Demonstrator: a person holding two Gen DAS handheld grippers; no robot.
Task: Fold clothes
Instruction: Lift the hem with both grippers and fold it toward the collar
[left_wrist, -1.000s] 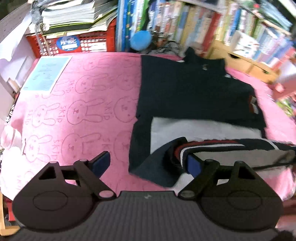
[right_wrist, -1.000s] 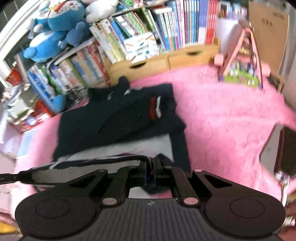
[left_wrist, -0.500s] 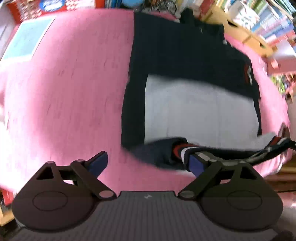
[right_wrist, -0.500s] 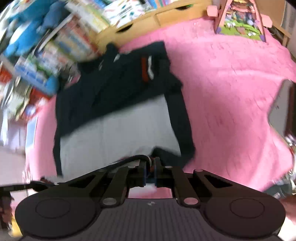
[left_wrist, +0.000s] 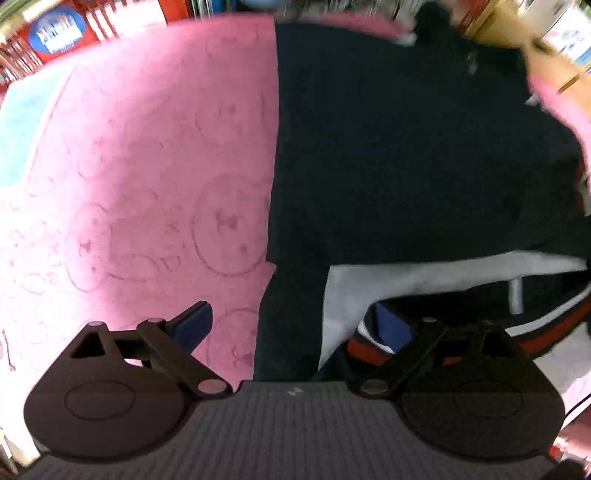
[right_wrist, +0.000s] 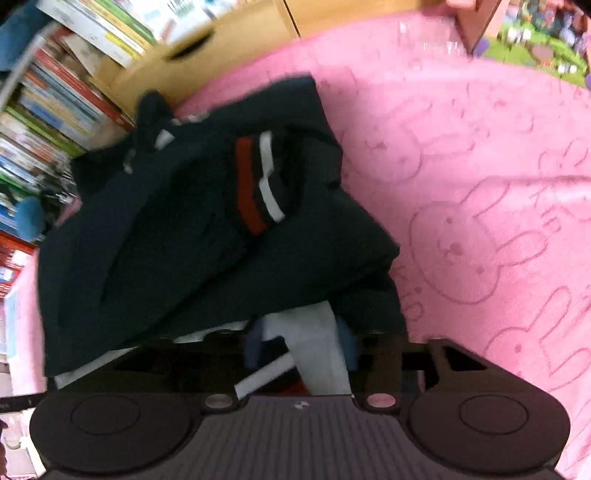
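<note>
Surface: pink blanket (left_wrist: 147, 177) printed with rabbit outlines, spread flat; bookshelves (right_wrist: 55, 96) and a wooden drawer unit (right_wrist: 207, 48) along its far edge.

Item 1: dark navy sweater (left_wrist: 406, 155), lying on the blanket, sleeve with red-and-white cuff (right_wrist: 258, 184) folded over the body; pale inner lining (left_wrist: 424, 273) exposed at the near, turned-up hem.

Item 2: left gripper (left_wrist: 295, 325), low over the hem edge; jaws wide apart, left pad over bare blanket, right pad against the striped hem band (left_wrist: 369, 343).

Item 3: right gripper (right_wrist: 301, 350), jaws apart, hem fabric and lining lying between the pads, not pinched.
</note>
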